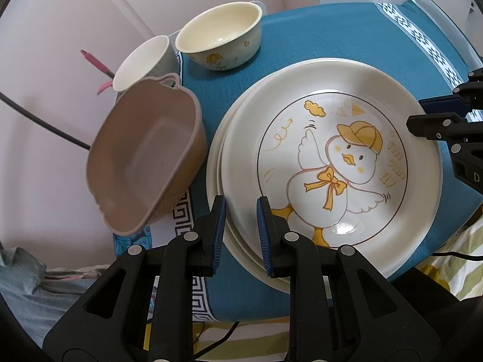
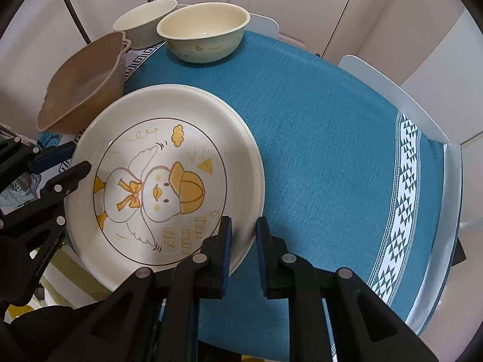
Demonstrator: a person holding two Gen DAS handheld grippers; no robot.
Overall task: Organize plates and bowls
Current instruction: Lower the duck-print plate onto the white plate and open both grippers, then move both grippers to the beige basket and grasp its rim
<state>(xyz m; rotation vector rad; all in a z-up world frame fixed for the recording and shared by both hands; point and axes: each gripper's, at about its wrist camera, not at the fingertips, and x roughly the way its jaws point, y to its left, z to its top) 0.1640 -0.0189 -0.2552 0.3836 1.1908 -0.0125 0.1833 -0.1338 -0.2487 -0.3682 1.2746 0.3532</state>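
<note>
Both plates are already lying stacked near the desk's (image 2: 317,126) front left edge: the glossy round cream ceramic plate with the yellow duck print (image 1: 332,163) on a plain cream plate (image 1: 222,181). The left hand-held gripper (image 1: 241,220) and right hand-held gripper (image 2: 244,235) are each clamping opposite rims of the duck plate. The bowls are probably still waiting: a smooth cream ceramic bowl (image 1: 220,36) and a ribbed white bowl (image 1: 142,60) are sitting separately at the far left corner, beside a matte tan plastic basin (image 1: 145,157).
</note>
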